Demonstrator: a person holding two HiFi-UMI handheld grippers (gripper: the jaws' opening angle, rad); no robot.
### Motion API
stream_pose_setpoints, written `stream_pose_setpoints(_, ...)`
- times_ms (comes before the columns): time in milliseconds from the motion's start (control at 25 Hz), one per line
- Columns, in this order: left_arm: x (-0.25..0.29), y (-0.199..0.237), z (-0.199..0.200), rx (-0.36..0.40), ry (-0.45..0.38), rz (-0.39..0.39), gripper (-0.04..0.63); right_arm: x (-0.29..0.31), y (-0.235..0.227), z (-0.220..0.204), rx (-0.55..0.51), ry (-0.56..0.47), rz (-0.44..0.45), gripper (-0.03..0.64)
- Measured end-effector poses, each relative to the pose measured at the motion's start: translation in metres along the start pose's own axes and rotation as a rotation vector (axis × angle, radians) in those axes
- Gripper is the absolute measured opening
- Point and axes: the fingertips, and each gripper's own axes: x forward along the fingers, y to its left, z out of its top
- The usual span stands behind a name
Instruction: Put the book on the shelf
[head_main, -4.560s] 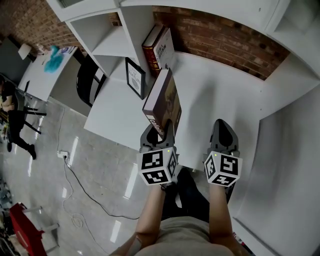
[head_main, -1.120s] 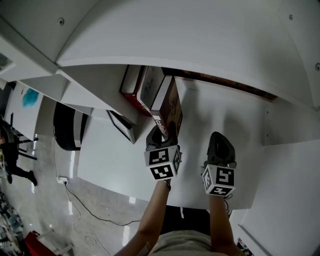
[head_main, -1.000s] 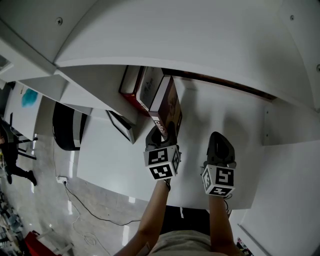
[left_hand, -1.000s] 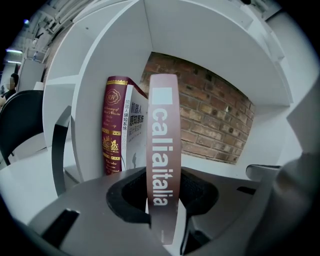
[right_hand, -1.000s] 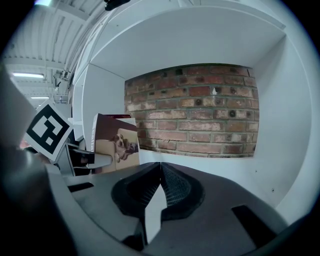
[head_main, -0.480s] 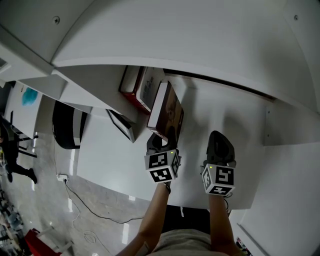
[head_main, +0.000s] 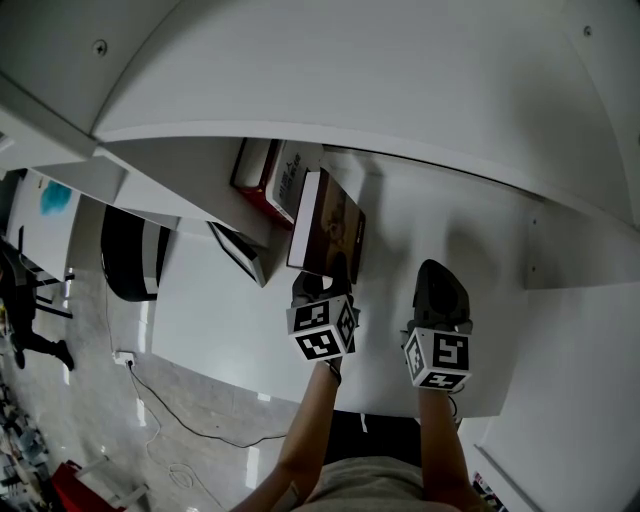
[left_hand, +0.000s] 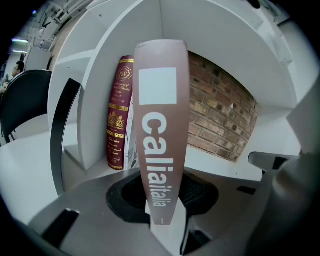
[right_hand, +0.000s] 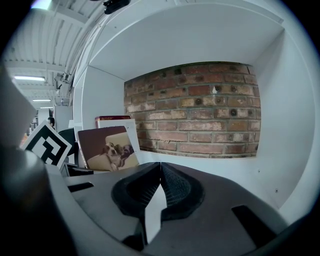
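Pinching the book at the lower spine between the jaws of the left gripper; held upright, spine toward the near side. Positioned inside the shelf compartment, just right of a dark red book and a paler volume standing near the left wall. Not possible to confirm from any view whether resting on the shelf floor or touching the neighbouring volumes. Right gripper to the right of the book, jaws pressed together, nothing between them, apart from the book.

Judged well advanced: brought into the compartment and lined up with the row. Left to do: seat on the shelf floor, close up against the row, let go, draw back. Not yet released.

Writing, as read on the spine: "caliaitalia" in white lower-case, below a plain white square. On the cover, from the right gripper view: dogs lying on a pale seat, no title legible. On the dark red book: gold "RW" crest, further gold lines too small to read. Brick wall at the far side, unmarked.
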Motion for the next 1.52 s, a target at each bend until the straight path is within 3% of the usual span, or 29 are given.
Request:
stream_pose_setpoints(440, 0.012, 0.004, 0.009, -0.027, 0.000, 0.004, 0.149, 0.002, -0.007, 0.002, 0.010, -0.009, -0.001, 0.017)
stream_pose_setpoints(720, 0.018, 0.014, 0.010, -0.085, -0.011, 0.007, 0.149, 0.006, -0.005, 0.002, 0.005, -0.008, 0.008, 0.017)
stream_pose_setpoints(1160, 0.021, 0.013, 0.013, -0.053, -0.045, -0.010, 0.152, 0.008, -0.010, 0.002, 0.009, -0.003, 0.006, 0.017)
stream_pose_setpoints(1320, 0.012, 0.010, 0.009, -0.065, -0.036, -0.024, 0.215, 0.008, -0.007, 0.001, 0.010, 0.007, 0.018, 0.017)
stream_pose_setpoints(1520, -0.007, 0.011, -0.003, -0.082, -0.030, -0.040, 0.215, 0.007, -0.002, -0.001, 0.008, 0.008, 0.027, 0.017)
